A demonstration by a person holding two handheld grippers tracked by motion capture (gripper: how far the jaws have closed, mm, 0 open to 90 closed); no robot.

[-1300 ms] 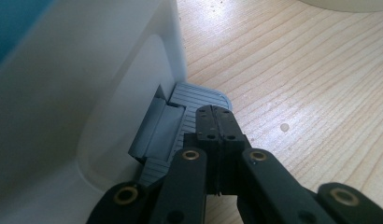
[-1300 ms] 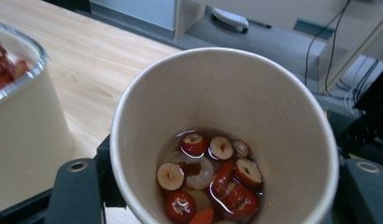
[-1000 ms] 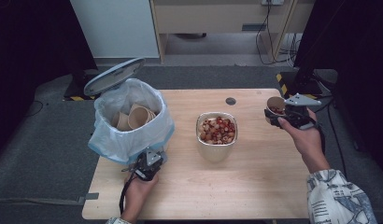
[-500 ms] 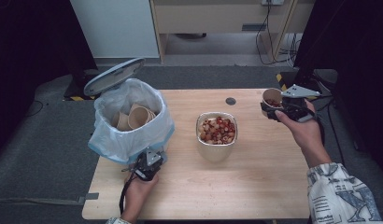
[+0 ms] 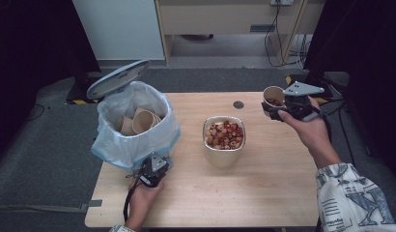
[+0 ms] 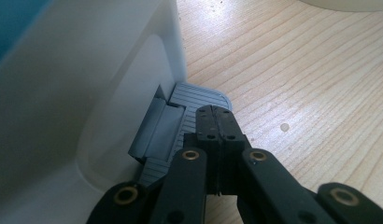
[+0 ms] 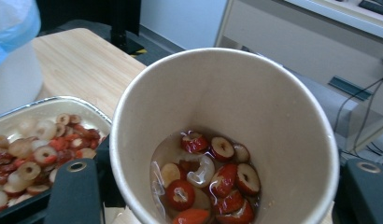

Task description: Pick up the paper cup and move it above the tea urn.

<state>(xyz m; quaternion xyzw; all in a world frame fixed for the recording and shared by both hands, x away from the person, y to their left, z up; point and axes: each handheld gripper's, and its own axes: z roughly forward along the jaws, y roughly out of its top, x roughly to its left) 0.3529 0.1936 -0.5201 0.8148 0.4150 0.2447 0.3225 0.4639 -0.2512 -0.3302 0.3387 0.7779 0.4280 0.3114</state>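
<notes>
— What's the right claw (image 5: 274, 110) doing?
— Pinching a paper cup (image 5: 273, 95) with fruit slices (image 7: 206, 179) inside, above the table's (image 5: 263, 193) far right corner.
— And the left claw (image 6: 216, 122)?
— Pressed together on the bin's (image 5: 133, 137) pedal (image 6: 189, 100); lid (image 5: 118, 79) up.
— How far along?
— Cups already binned; I'd guess this one goes into the tray (image 5: 224, 157), then the bin.

high view: above person's side, facing forward and down, whole table (image 5: 263, 193) | left gripper view: low, very close, along its jaws at bin pedal (image 6: 189, 112) | right gripper view: close, down into paper cup (image 7: 236, 121) | shared: tray of sliced fruit (image 5: 224, 135) in high and right gripper views
</notes>
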